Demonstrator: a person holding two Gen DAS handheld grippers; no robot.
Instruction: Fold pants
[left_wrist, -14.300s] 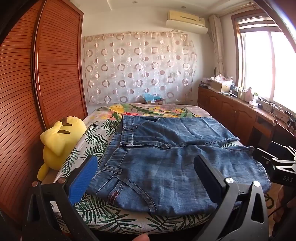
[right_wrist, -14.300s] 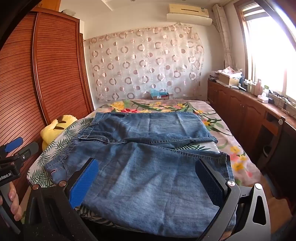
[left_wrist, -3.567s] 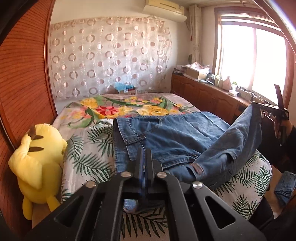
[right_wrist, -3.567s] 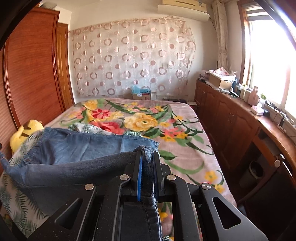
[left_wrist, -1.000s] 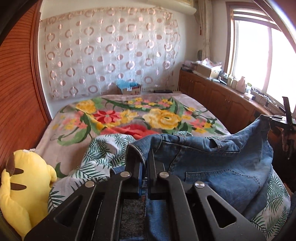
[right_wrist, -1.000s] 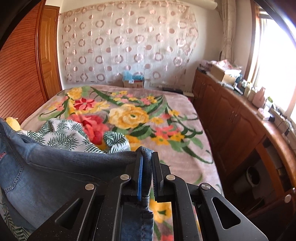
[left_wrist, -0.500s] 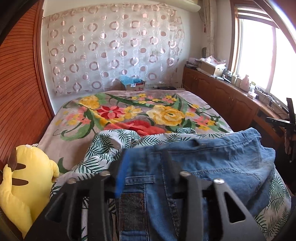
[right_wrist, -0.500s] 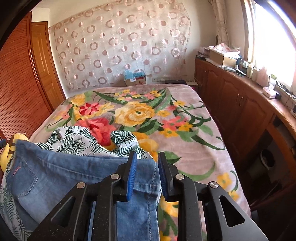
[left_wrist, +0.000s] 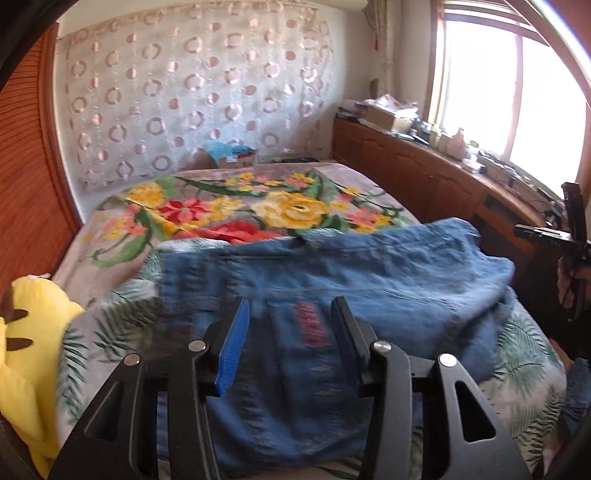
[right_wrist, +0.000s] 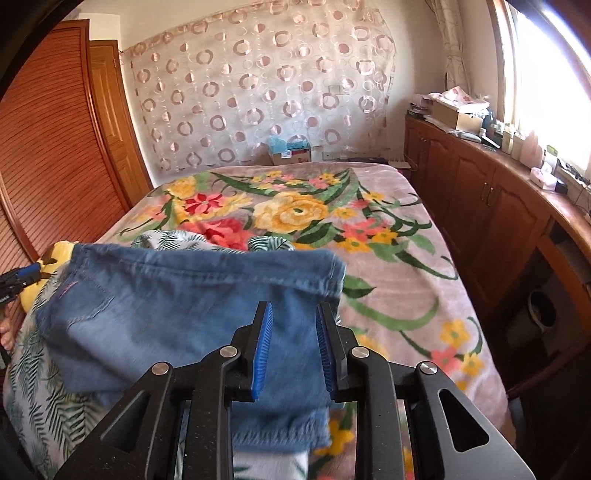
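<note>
The blue jeans (left_wrist: 369, 280) lie folded over on the near end of the bed, on a palm-leaf sheet (left_wrist: 110, 325). My left gripper (left_wrist: 290, 314) is open just above the waistband end with the red label, holding nothing. In the right wrist view the jeans (right_wrist: 177, 302) lie as a folded slab with the hem edge at the right. My right gripper (right_wrist: 293, 317) is open over that right end, empty. The right gripper also shows at the right edge of the left wrist view (left_wrist: 569, 236).
A floral blanket (right_wrist: 369, 236) covers the far part of the bed. A yellow plush toy (left_wrist: 26, 362) sits at the left bed edge by the wooden wardrobe (right_wrist: 48, 147). A wooden counter (right_wrist: 498, 192) with clutter runs along the right under the window.
Both grippers were shut on the jeans one second ago, carrying the fold forward. They have opened, let the denim drop onto the bed, and widened further since half a second ago.
</note>
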